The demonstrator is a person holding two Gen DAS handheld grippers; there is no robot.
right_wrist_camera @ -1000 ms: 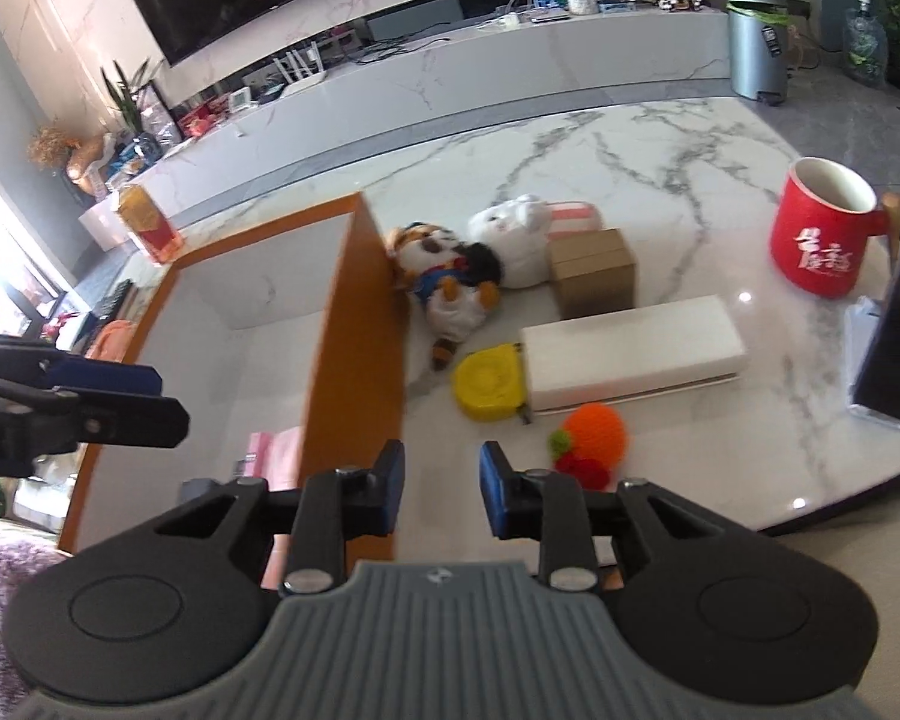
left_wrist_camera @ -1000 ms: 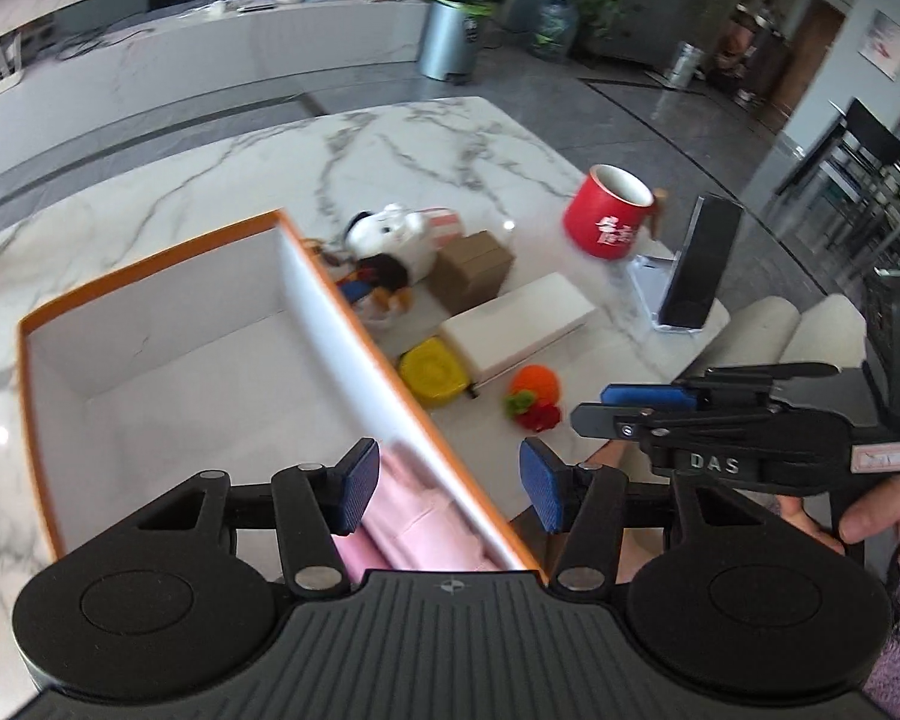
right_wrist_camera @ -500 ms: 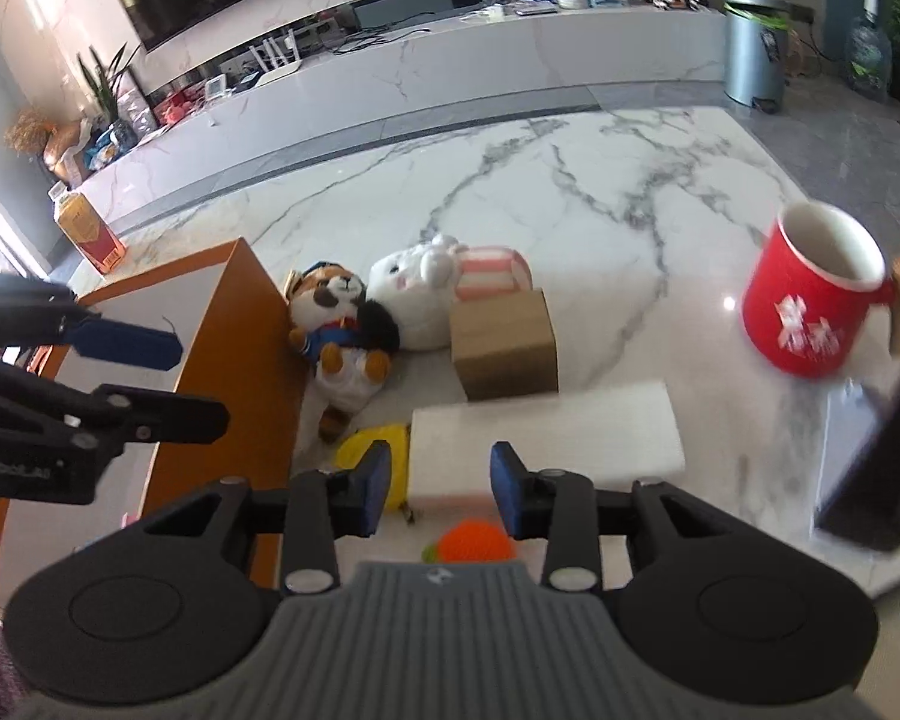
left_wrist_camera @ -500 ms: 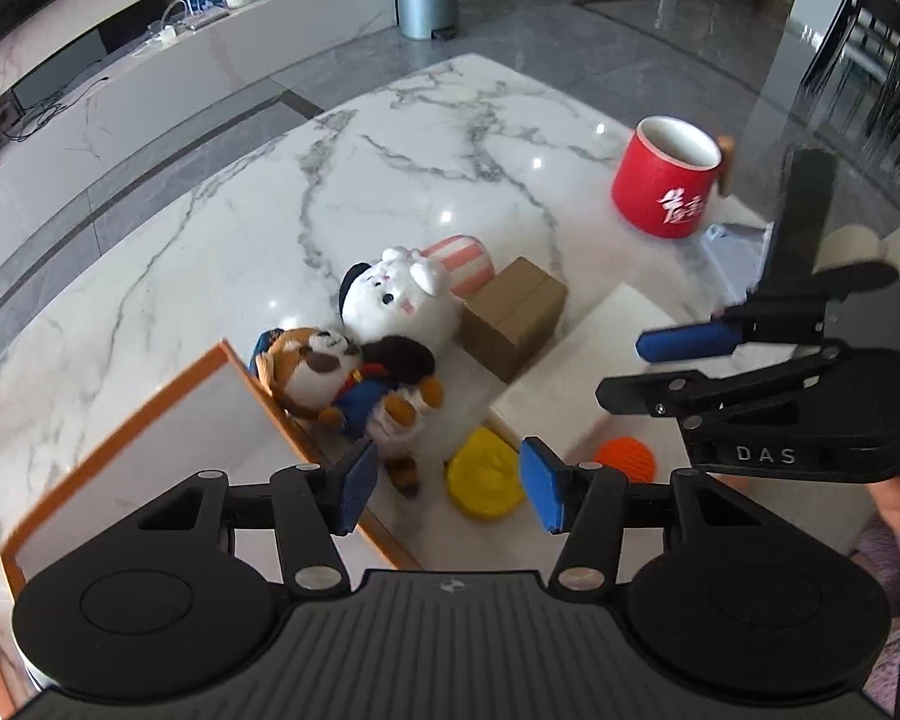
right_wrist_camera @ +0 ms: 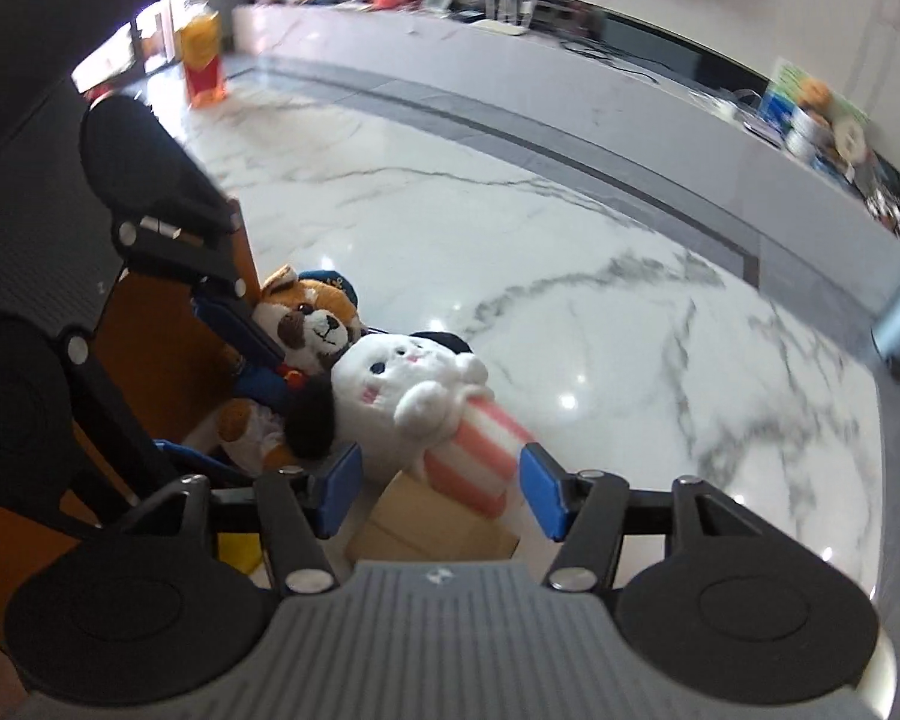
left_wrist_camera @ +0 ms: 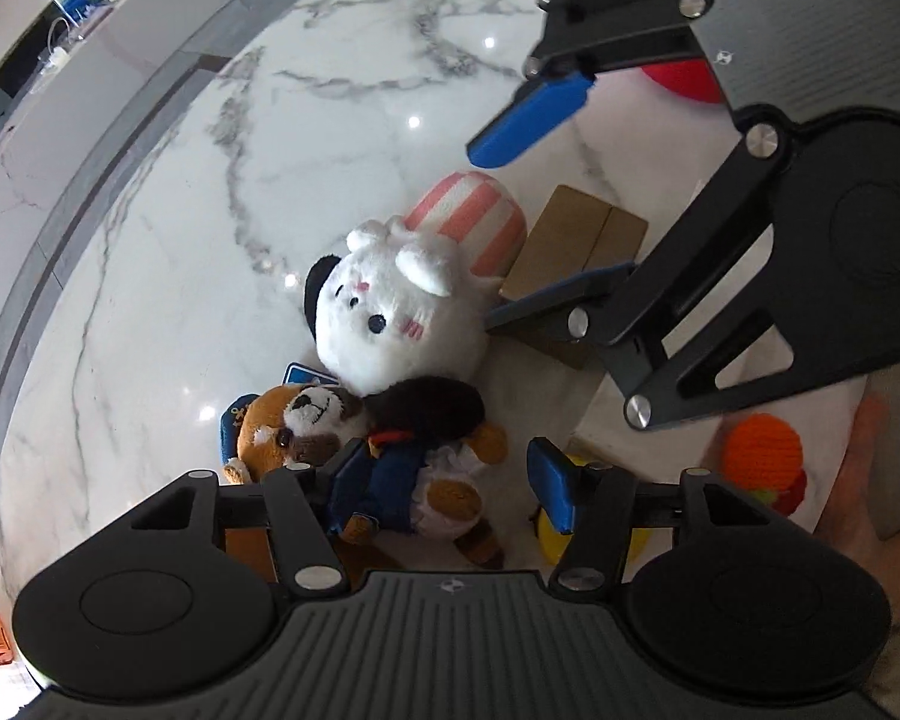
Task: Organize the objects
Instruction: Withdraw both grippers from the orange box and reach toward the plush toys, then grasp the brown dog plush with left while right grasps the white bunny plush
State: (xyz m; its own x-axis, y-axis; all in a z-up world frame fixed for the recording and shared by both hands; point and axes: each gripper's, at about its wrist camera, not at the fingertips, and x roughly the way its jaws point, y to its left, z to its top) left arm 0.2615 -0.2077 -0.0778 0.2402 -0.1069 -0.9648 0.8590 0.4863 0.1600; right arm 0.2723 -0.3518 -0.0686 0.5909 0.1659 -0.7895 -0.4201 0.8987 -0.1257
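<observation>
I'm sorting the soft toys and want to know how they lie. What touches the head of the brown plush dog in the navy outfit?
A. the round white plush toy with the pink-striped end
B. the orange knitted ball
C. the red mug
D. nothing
A: the brown plush dog lies with its head pressed against the round white plush toy, as the right wrist view also shows.

White plush (left_wrist_camera: 399,324) lying beside sailor bear plush (left_wrist_camera: 342,438), touching, on marble.
</observation>
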